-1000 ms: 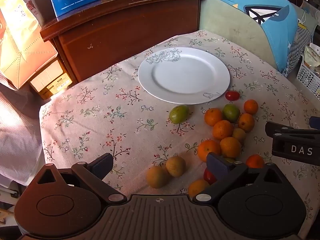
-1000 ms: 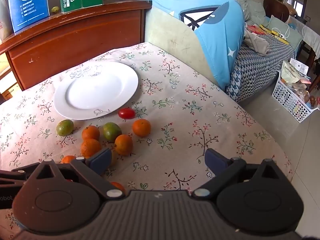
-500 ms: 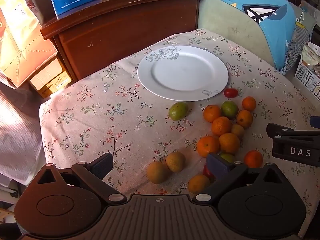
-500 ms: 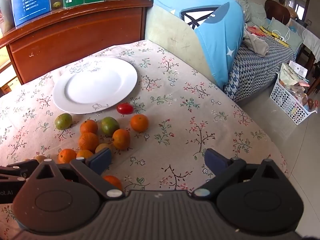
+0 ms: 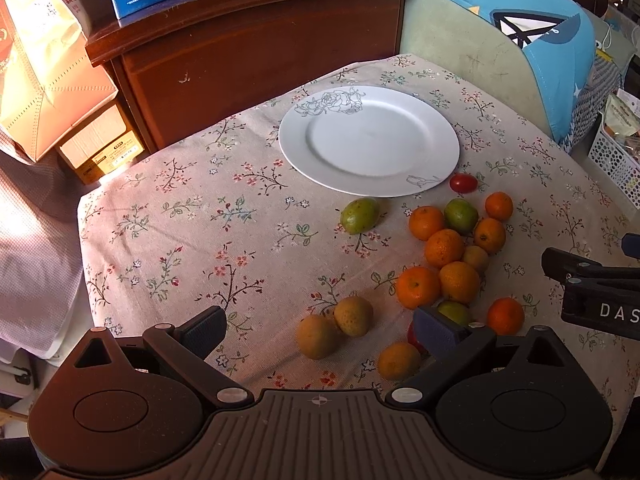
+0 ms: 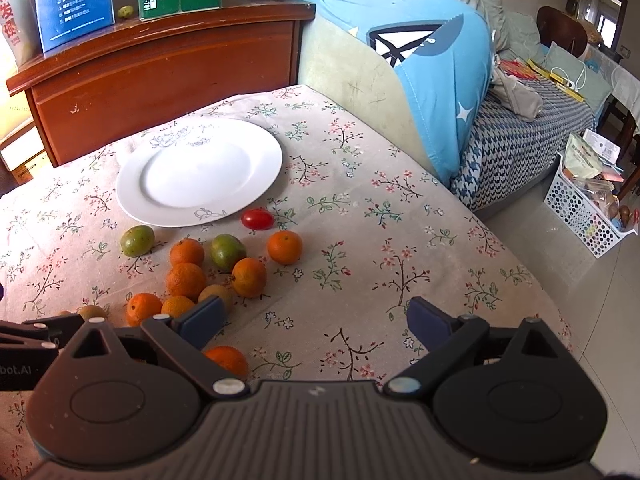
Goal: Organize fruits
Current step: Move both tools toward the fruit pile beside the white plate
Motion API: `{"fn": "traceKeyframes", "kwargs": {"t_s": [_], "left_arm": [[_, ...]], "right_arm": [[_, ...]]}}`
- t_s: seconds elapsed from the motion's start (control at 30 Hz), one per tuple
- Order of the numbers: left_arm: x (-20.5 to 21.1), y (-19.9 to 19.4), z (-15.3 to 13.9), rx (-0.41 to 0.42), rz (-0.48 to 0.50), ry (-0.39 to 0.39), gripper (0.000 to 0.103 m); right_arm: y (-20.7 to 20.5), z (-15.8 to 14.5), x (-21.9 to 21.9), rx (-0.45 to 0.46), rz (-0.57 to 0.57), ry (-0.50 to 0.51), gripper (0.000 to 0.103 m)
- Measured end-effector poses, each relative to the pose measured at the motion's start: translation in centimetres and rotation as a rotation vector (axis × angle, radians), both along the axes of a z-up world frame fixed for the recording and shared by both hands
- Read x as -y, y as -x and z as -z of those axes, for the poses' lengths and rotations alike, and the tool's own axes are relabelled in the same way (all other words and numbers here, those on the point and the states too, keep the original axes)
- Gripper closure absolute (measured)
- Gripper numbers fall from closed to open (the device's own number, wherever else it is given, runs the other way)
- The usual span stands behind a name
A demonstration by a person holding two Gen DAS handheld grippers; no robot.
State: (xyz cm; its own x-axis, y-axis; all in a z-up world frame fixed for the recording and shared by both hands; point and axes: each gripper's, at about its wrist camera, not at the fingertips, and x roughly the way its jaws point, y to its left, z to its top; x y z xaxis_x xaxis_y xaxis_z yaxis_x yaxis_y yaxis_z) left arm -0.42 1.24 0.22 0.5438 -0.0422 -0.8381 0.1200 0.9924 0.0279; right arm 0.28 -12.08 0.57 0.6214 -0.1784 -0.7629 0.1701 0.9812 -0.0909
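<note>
An empty white plate (image 5: 368, 140) lies on the flowered tablecloth; it also shows in the right wrist view (image 6: 200, 172). In front of it lie loose fruits: several oranges (image 5: 444, 247), green fruits (image 5: 359, 215), a red tomato (image 5: 463, 183) and two brown fruits (image 5: 352, 315). My left gripper (image 5: 320, 330) is open and empty above the near fruits. My right gripper (image 6: 316, 320) is open and empty above bare cloth, to the right of the oranges (image 6: 186, 280). The right gripper's side (image 5: 596, 294) shows at the left view's right edge.
A wooden cabinet (image 5: 256, 52) with boxes on top stands behind the table. A sofa with a blue cover (image 6: 404, 68) is at the right. A white basket (image 6: 584, 208) sits on the floor beyond the table's right edge. Cardboard boxes (image 5: 96, 148) stand at the left.
Both grippers have pulled back and up slightly, so the plate and fruits sit a little farther off. Nothing on the table has moved; both stay open.
</note>
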Motion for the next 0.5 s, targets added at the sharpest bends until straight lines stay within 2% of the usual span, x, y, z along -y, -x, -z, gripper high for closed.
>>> {"fn": "traceKeyframes", "kwargs": {"t_s": [0.17,0.27,0.37,0.43,0.5], "left_arm": [[-0.9,0.5,0.0,0.013,0.031,0.009,0.003],[-1.7,0.7,0.4,-0.008,0.022,0.034,0.003],[-2.6,1.1,0.7,-0.015,0.033,0.085,0.003],[-2.6,1.6,1.0,-0.011,0.052,0.089,0.003],[-2.6,2.0,1.2,-0.001,0.075,0.083,0.003]], "right_arm": [[1.2,0.0,1.1,0.006,-0.019,-0.019,0.008],[2.1,0.3,1.7,-0.001,-0.029,-0.034,0.015],[2.9,1.2,2.1,-0.018,-0.038,-0.08,0.017],[3.2,1.8,2.0,-0.036,-0.052,-0.108,0.019],[3.6,2.4,1.7,-0.047,-0.072,-0.123,0.026]]}}
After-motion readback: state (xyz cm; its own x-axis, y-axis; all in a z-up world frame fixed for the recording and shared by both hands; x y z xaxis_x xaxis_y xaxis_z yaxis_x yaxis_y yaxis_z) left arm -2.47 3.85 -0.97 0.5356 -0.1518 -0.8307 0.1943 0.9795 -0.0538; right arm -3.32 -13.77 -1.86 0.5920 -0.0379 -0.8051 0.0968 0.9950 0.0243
